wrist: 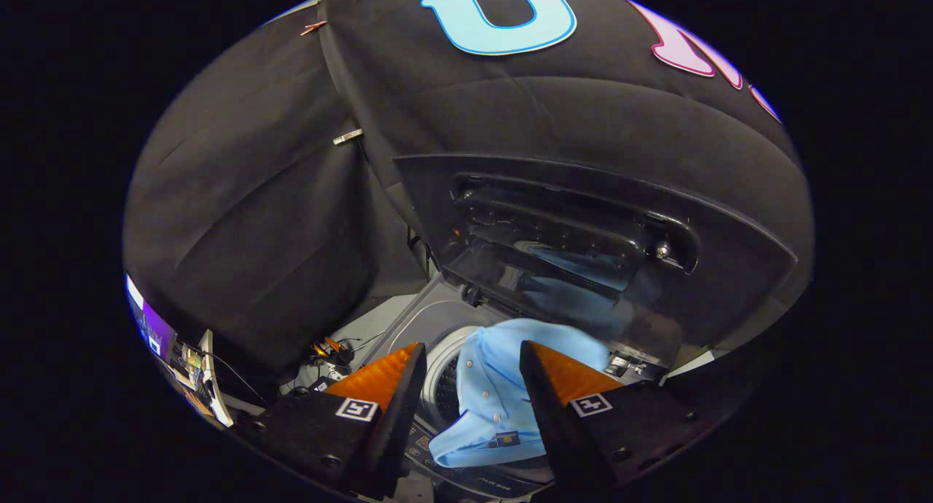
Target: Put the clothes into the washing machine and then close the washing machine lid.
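The gripper [472, 357] is wide open and holds nothing. Between its two fingers lies a light blue shirt [492, 386], draped over the front rim of the washing machine [437, 321] drum. Beyond the shirt, the dark lid [583, 226] stands up, open.

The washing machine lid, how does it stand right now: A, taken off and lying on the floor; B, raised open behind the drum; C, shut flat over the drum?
B: the lid stands raised beyond the open fingers, and the light blue shirt lies over the drum's rim between them, not gripped.
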### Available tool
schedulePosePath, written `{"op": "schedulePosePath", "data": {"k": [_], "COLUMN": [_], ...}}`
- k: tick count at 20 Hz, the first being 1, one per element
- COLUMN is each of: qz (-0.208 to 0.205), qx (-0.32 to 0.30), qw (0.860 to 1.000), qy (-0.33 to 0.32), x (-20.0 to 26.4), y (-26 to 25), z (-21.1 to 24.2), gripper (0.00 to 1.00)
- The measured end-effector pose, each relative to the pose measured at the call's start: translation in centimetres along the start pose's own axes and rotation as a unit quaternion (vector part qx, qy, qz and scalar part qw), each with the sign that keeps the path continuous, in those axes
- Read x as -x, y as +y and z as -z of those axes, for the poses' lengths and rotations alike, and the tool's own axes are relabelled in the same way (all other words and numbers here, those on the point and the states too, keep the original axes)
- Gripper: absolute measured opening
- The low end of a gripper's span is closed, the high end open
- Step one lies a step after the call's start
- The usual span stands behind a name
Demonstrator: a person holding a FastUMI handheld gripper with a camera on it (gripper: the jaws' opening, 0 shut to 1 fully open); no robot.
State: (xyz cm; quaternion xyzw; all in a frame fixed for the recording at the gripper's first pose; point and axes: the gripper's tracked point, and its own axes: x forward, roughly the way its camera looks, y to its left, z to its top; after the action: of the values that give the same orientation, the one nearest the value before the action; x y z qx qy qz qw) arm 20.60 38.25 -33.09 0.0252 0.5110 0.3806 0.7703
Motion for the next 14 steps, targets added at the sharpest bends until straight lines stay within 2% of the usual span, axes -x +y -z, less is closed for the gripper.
{"op": "schedulePosePath", "data": {"k": [4,9,14], "qz": [-0.035,-0.093,-0.109], "qx": [0.002,0.054,0.050], "qw": [0.999,0.990,0.972], "qy": [-0.013,-0.088,-0.201], "x": [0.6,2.8,5.1], "y": [1.6,5.3,5.8], "z": [-0.5,-3.9,-8.5], "gripper": [1.00,0.99,0.99]}}
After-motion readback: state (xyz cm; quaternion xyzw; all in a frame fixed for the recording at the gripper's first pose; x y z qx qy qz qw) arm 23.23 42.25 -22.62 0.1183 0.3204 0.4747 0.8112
